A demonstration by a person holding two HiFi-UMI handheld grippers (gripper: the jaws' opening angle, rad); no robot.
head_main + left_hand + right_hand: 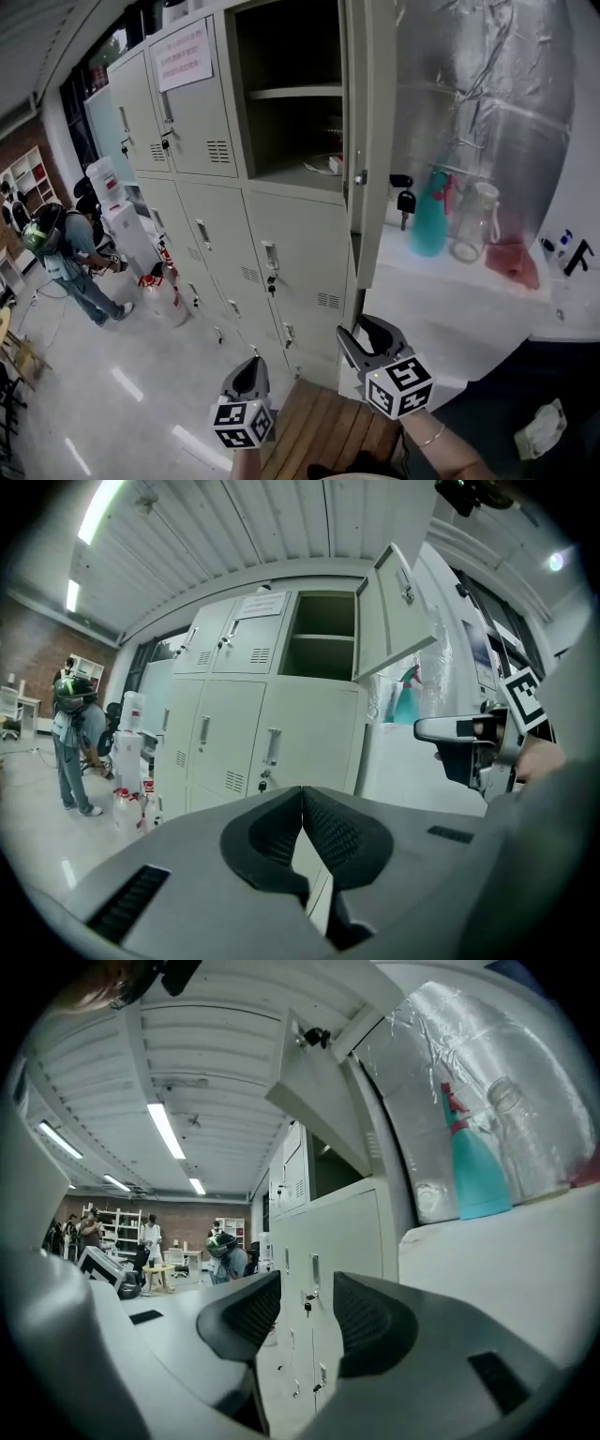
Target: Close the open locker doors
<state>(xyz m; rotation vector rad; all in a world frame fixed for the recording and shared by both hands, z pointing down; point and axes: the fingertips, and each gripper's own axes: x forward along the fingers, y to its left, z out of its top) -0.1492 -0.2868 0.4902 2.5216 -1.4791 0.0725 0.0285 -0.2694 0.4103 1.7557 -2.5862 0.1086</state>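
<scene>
A bank of grey-beige lockers (234, 234) stands ahead of me. One upper door (370, 141) hangs open, seen edge-on, with keys (403, 199) dangling from its lock. Its compartment (291, 94) shows a shelf with small items on the floor of it. The open door also shows up high in the left gripper view (394, 611) and in the right gripper view (319, 1091). My left gripper (251, 367) (302, 799) is low in front of the lower lockers, pads together, holding nothing. My right gripper (370, 336) (307, 1312) hovers below the open door, open and empty.
Right of the lockers a white counter (441, 309) carries a teal spray bottle (429, 217), a clear bottle (473, 223) and a pink cloth (514, 262) before a foil sheet. A wooden bench (323, 427) lies under my grippers. A person (70, 253) stands far left by a water dispenser (122, 220).
</scene>
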